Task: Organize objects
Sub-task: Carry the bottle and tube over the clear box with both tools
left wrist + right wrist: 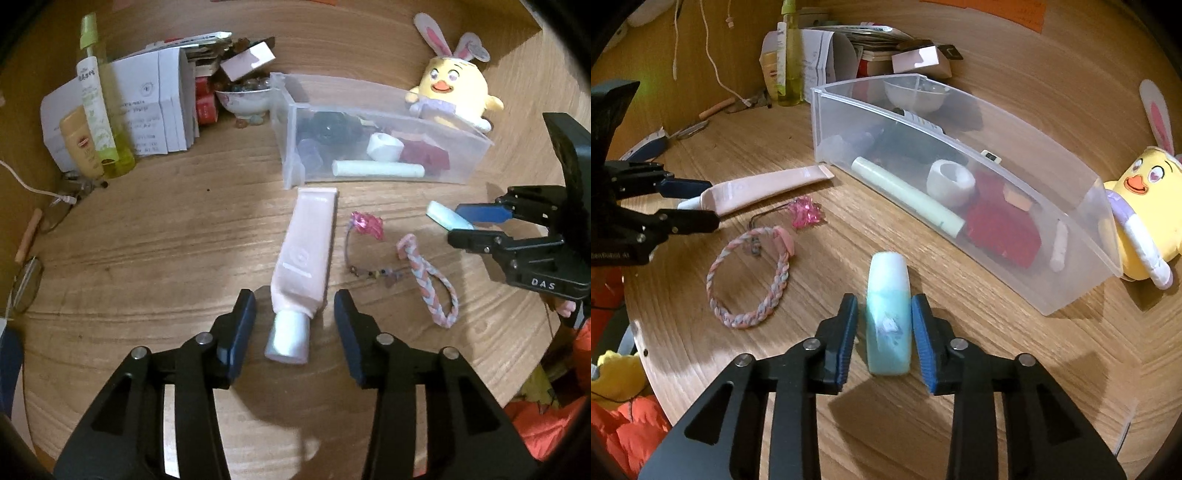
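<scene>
A pink tube (306,254) with a white cap lies on the wooden table; it also shows in the right wrist view (764,188). My left gripper (295,325) is open, its fingers on either side of the cap end, not touching. My right gripper (884,328) is shut on a pale blue-green small bottle (888,314), which lies low over the table; the bottle also shows in the left wrist view (448,218). A clear plastic bin (1071,236) holds a pale green tube, a white tape roll and a red item.
A braided pink-blue bracelet (750,280) and a pink charm on a cord (805,212) lie between the grippers. A yellow chick plush (1145,214) sits right of the bin. Bottles (92,110), papers and a bowl (243,99) crowd the back left. Glasses (26,284) lie at the left edge.
</scene>
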Motion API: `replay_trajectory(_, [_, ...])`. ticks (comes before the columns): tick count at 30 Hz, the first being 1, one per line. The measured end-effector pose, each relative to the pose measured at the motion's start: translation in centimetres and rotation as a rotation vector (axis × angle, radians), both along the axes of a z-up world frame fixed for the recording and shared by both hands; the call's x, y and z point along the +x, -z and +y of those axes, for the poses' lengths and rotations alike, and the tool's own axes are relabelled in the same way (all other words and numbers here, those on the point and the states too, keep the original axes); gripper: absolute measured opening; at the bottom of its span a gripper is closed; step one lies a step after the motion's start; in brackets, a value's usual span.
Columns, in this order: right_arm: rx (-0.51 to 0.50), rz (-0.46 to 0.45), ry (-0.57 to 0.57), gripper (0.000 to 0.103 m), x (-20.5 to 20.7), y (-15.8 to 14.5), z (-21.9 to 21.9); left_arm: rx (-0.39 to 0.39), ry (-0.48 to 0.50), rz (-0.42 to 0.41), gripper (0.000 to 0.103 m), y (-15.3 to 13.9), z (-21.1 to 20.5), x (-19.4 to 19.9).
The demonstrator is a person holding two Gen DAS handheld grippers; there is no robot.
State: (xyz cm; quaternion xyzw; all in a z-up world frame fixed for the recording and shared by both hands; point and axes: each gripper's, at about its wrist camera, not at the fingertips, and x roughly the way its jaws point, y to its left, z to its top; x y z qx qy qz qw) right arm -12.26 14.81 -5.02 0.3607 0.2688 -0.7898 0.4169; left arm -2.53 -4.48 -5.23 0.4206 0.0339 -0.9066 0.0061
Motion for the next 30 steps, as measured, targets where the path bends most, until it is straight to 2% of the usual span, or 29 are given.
replay_trajectory(2, [-0.007, -0.008, 0.003, 0.029, -0.2, 0.0, -0.3, -0.008, -0.012, 0.007, 0.028, 0.0, -0.1, -0.1])
replay_trajectory(5, [-0.022, -0.011, 0.011, 0.029, -0.4, 0.1, -0.6, 0.017, -0.011, 0.02, 0.024, -0.1, -0.2, 0.2])
replay_trajectory(8, [-0.03, -0.015, 0.014, 0.023, -0.4, 0.1, -0.5, 0.015, -0.015, 0.03, 0.023, -0.3, 0.0, 0.6])
replay_trajectory(15, [-0.057, 0.016, 0.024, 0.023, 0.2, -0.4, 0.2, 0.041, -0.045, 0.072, 0.022, -1.3, 0.1, 2.0])
replay_trajectory(30, [-0.199, 0.056, 0.049, 0.023, 0.7, -5.4, 2.2, 0.053, -0.033, 0.214, 0.022, -6.0, 1.3, 3.5])
